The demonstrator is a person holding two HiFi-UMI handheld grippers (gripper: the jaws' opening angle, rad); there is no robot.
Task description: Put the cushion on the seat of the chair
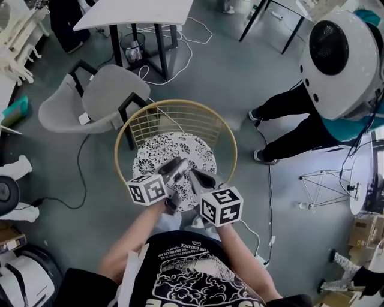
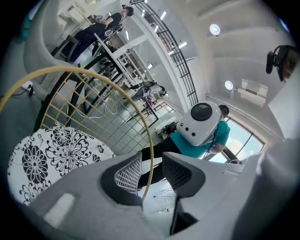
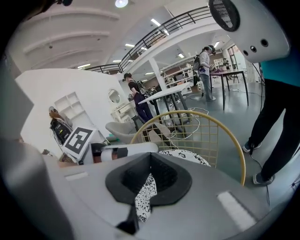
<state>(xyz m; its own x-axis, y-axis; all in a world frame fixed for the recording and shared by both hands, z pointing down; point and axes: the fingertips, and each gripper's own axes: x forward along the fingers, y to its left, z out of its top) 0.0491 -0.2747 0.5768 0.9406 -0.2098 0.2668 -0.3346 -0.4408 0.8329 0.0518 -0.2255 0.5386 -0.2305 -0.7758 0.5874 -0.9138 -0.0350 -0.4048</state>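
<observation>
A round black-and-white floral cushion [image 1: 174, 153] [image 2: 51, 150] [image 3: 185, 156] lies flat on the seat of a chair with a gold wire back [image 1: 180, 103] [image 2: 93, 75] [image 3: 225, 129]. Both grippers hover over the cushion's near edge. My left gripper [image 1: 173, 166] [image 2: 152, 171] is open, its pads apart with only the gold rim and the floor behind showing in the gap. My right gripper [image 1: 203, 177] [image 3: 150, 161] is beside it with its pad tips meeting. The cushion's print shows through the slit behind those tips. The cushion's front edge is hidden under the grippers.
A grey shell chair [image 1: 99, 99] stands at the back left, next to a white table [image 1: 138, 12] with a wire bin [image 1: 132, 45] beneath. A person in a white domed headpiece [image 1: 342, 60] stands close on the right. Cables trail over the floor.
</observation>
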